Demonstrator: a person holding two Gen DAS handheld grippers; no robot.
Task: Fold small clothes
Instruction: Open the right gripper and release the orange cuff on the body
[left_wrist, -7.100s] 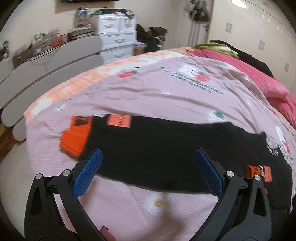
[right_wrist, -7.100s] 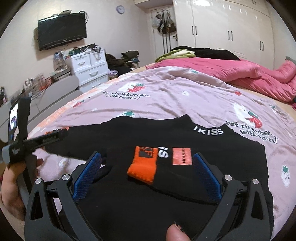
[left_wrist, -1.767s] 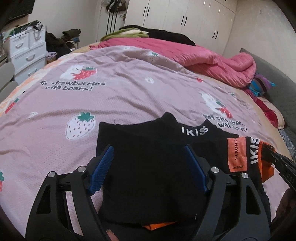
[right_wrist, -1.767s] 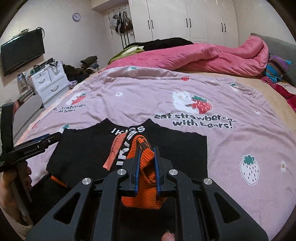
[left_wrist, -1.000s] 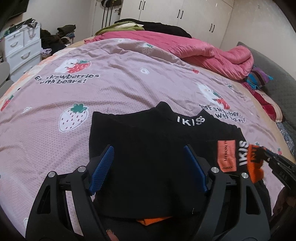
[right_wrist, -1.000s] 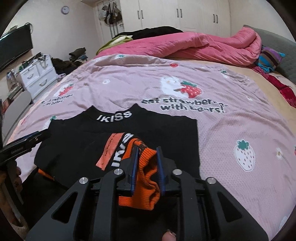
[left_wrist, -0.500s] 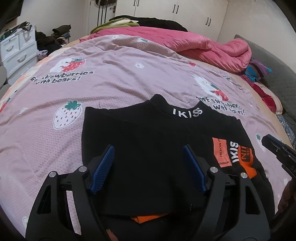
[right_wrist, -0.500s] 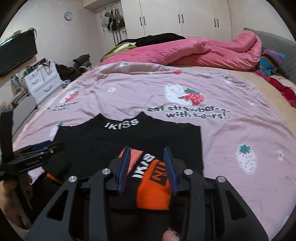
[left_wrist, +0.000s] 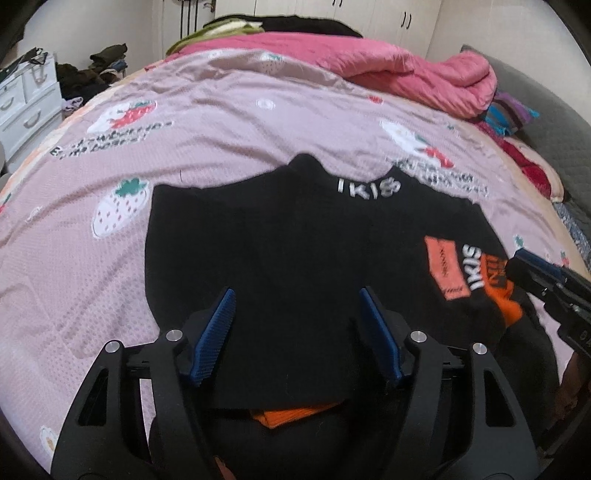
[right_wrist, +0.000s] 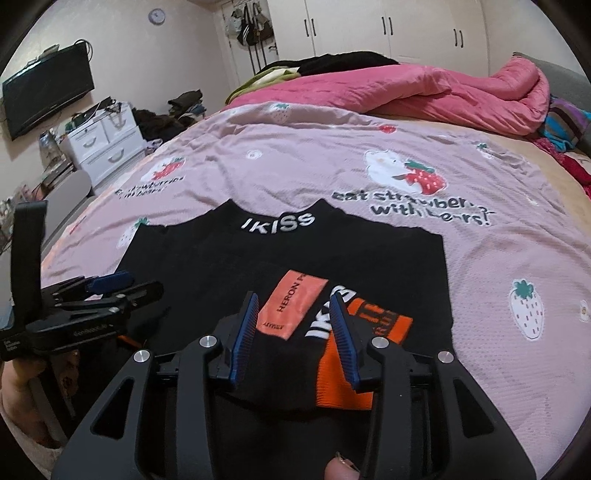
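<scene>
Left wrist view: black knit sweater with white "IKISS" collar lettering (left_wrist: 280, 251) lies flat on the lilac strawberry-print bedspread (left_wrist: 229, 122), sleeves folded in over the body. Left gripper (left_wrist: 297, 332), blue-padded, hovers over the sweater's lower middle, jaws apart and closing, no cloth pinched between them. Orange ribbed cuff (left_wrist: 291, 413) pokes out under the sweater's near hem. Right gripper (left_wrist: 546, 280) sits at the sweater's right edge, by the orange sleeve cuff with patch (left_wrist: 498, 288).

Right wrist view: right gripper (right_wrist: 295, 332) over the sweater (right_wrist: 258, 266), jaws partly spread and opening, the folded sleeve cuff (right_wrist: 373, 321) lying loose below them, not gripped. Left gripper (right_wrist: 122, 288) at the sweater's left edge, fingers seen side-on. Crumpled pink quilt (right_wrist: 406, 88) lies well beyond the sweater's collar.
</scene>
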